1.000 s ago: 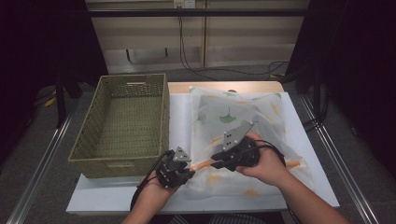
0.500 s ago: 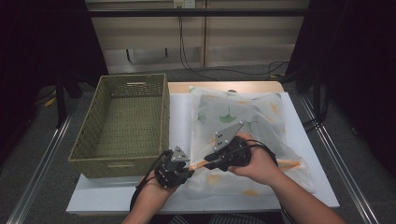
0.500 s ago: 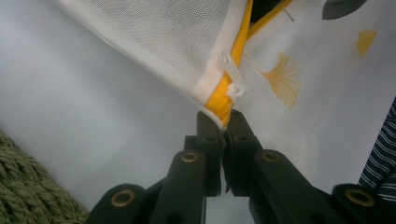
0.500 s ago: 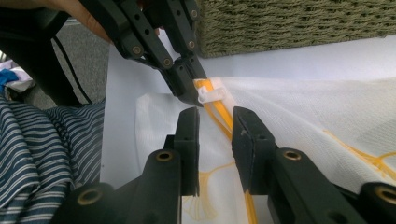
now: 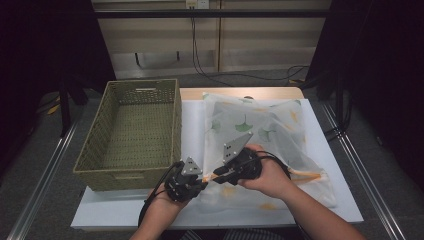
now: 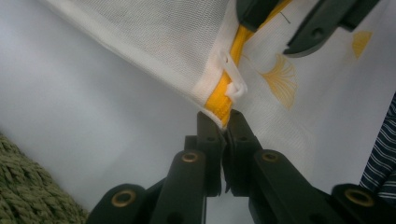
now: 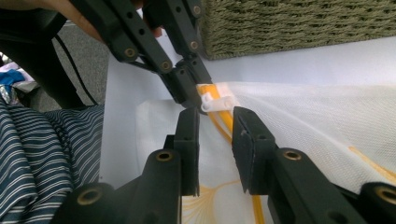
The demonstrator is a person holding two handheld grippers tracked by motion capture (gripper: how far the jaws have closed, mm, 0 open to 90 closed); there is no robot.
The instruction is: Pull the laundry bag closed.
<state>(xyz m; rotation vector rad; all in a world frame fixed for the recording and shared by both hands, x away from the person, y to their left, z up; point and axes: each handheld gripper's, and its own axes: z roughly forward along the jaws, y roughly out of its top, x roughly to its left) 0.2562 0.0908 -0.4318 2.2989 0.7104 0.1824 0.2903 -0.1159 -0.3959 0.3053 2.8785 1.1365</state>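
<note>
This looks like a lab recording station: a white-topped counter (image 5: 320, 150) with metal rails (image 5: 40, 185) running along both sides of it, dark curtains (image 5: 45, 45) flanking it, and black cables (image 5: 200, 55) trailing down the pale panelled wall (image 5: 260, 45) beyond.

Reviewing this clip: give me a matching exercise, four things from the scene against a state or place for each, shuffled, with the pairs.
Things:
1. left tongs
2. right tongs
3. wicker basket
4. white zipper pull

States or places:
A. empty, left of the mesh bag
B. shut on the yellow zipper end
C. on the yellow zipper tape, just ahead of the clamped corner
D. jaws apart, either side of the zipper

Pairs: 1-B, 2-D, 3-A, 4-C
</note>
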